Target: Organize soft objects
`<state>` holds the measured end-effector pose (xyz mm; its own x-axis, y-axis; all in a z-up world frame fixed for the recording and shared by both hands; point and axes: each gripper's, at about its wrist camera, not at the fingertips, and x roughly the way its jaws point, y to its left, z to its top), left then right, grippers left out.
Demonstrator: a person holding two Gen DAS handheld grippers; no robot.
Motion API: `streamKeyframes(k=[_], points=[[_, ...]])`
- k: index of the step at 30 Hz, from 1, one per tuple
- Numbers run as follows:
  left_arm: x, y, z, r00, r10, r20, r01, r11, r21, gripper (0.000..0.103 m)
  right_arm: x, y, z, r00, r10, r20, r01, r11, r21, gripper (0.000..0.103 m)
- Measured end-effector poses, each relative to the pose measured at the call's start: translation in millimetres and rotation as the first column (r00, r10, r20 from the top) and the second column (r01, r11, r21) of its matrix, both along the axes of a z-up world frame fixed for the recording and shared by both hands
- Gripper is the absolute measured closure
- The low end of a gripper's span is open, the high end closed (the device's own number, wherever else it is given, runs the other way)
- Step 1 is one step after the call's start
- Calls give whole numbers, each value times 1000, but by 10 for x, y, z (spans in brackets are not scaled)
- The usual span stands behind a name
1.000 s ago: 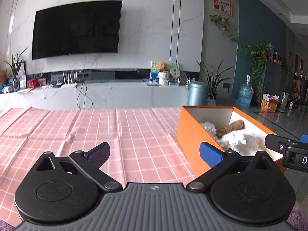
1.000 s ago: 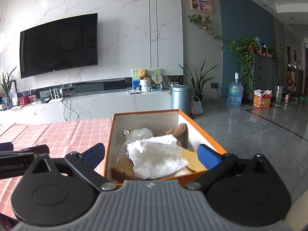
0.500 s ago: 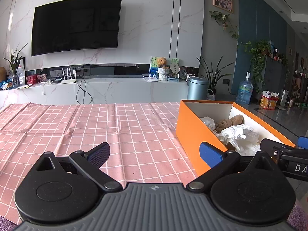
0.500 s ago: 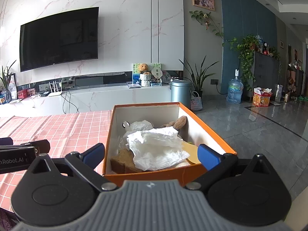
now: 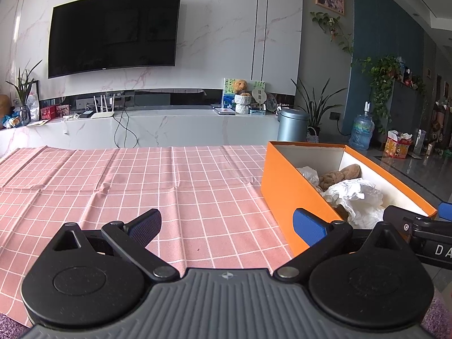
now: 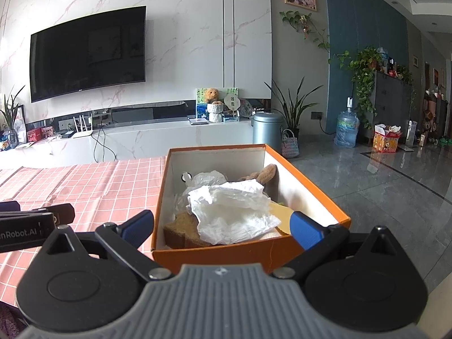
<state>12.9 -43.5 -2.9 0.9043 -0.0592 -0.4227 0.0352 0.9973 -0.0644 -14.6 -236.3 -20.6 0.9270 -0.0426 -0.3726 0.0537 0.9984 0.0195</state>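
An orange cardboard box (image 6: pixel 226 250) stands at the right end of the table and also shows in the left wrist view (image 5: pixel 285 183). Inside lie a crumpled white plastic bag (image 6: pixel 231 212), a brown plush toy (image 6: pixel 264 173), a clear bag (image 6: pixel 206 178), a brown sponge-like piece (image 6: pixel 180 231) and a yellow piece (image 6: pixel 279 212). The white bag (image 5: pixel 358 197) and plush toy (image 5: pixel 341 175) also show in the left wrist view. My right gripper (image 6: pixel 221 227) is open and empty, just in front of the box's near wall. My left gripper (image 5: pixel 226 226) is open and empty above the tablecloth, left of the box.
A pink checked tablecloth (image 5: pixel 141 180) covers the table. Behind it stand a white TV console (image 5: pixel 169 124), a wall TV (image 5: pixel 113 31), a grey bin (image 5: pixel 292 124) and plants. Grey tiled floor (image 6: pixel 381 180) lies right of the table. The right gripper's finger (image 5: pixel 409 226) shows at the left view's edge.
Both grippers have pulled back and risen a little, so the box and table sit lower and farther in both views. Both stay open and empty.
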Motion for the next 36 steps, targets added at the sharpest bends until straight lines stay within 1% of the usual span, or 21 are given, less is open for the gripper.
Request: streamKeyframes(k=[36], points=[[8, 35, -3, 1000, 2, -6, -2, 1000, -1, 0, 26, 18, -14, 1000, 11, -3, -11, 1000, -4, 3]])
